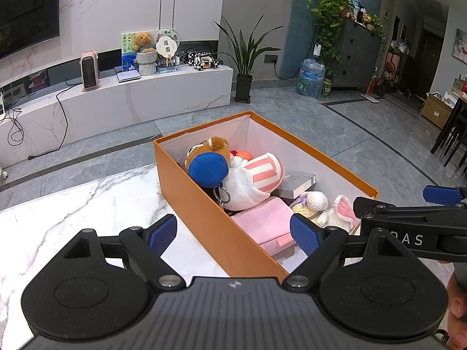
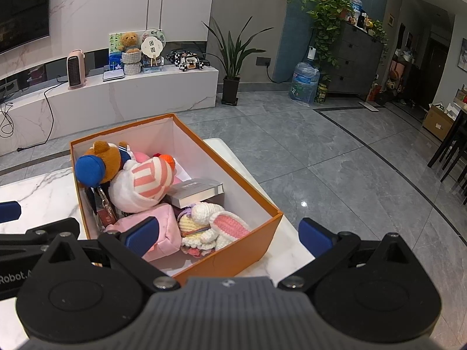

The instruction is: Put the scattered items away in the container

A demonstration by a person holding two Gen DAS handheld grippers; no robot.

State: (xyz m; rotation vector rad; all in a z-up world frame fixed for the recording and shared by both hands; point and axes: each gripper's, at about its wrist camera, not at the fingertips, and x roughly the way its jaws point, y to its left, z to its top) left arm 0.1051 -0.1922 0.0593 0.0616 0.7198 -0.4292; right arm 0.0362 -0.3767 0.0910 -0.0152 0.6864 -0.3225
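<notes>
- Left gripper (image 1: 233,234): shown spread wide and empty, held above the near left wall of the box (image 1: 204,213).
- Blue pouch (image 1: 207,170): seen at the far left of the box; judged soft and light, best pinched at its bulge.
- Striped plush (image 1: 256,179), silver case (image 1: 297,183) and crochet rabbit (image 1: 335,208): packed inside the box, further right; the case is judged stiff and smooth.
- Right gripper (image 2: 227,237): spread wide, nothing held, over the box's near corner.

One orange box (image 2: 242,242); four plush toys (image 2: 143,183), maybe more; two pink pouches (image 2: 163,227).
</notes>
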